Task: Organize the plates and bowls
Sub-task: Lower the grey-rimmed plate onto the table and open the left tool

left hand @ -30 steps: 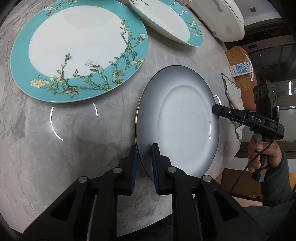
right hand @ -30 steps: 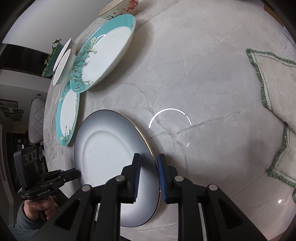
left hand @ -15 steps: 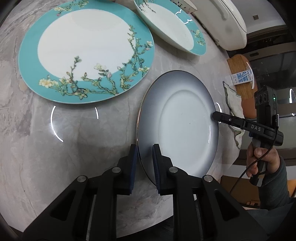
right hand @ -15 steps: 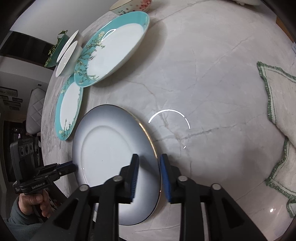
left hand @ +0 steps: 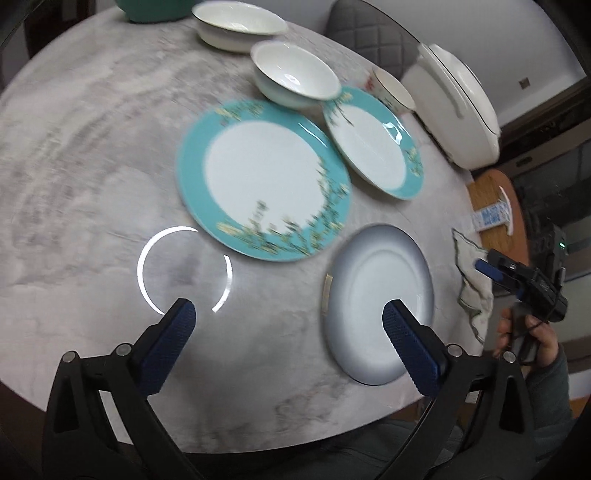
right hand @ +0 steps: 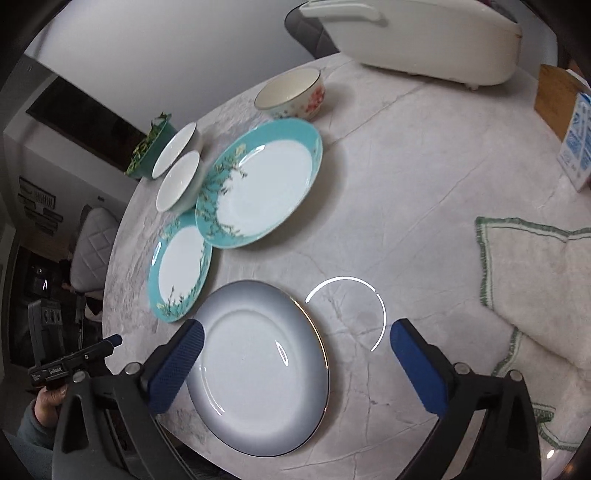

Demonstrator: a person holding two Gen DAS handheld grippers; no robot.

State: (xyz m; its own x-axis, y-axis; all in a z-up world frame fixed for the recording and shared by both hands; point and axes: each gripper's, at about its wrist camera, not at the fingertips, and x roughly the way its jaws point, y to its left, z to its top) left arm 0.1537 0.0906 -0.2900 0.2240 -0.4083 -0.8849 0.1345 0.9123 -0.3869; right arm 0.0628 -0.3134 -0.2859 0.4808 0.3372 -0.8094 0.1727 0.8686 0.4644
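1. The grey plate (right hand: 258,369) lies flat near the table's (right hand: 424,177) near edge, free of both tools.
2. The left hand-held gripper (left hand: 288,328) has just spread wide; nothing sits between its jaws.
3. The right hand-held gripper (right hand: 295,354) has likewise just spread wide above the plate's right rim, not touching it.
4. Bare marble lies between that plate and the cloth (right hand: 535,280).
5. Two teal plates (left hand: 266,184) sit just behind, edges overlapping.

Place: home dining room | Evidence: round marble table (right hand: 424,155); crockery; quilted chair (left hand: 373,37); white cooker (right hand: 424,33); potted plant (right hand: 149,147)
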